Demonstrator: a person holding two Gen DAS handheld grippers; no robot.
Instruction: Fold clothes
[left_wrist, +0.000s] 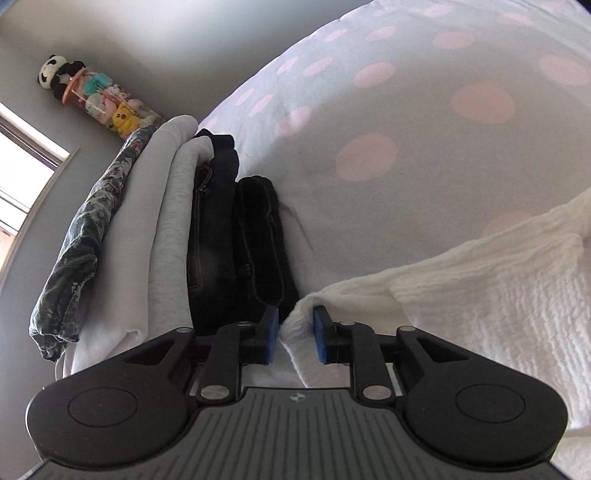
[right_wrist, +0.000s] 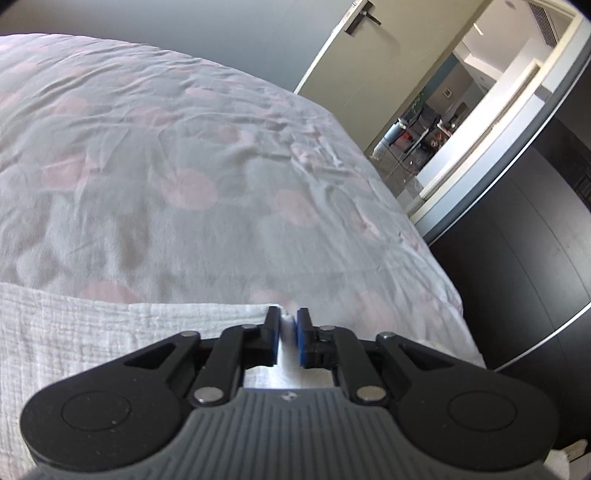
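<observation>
A stack of folded clothes is already sitting on the bed, so part of the job looks done; the white cloth is lying at the bed's near edge, seemingly mid-fold. The left gripper is straddling one cloth corner just beside the stack, jaws narrow, though I cannot tell if they are gripping. The right gripper is pinching the other corner near the bed's right edge. The cloth's long axis is apparently running along that near edge.
</observation>
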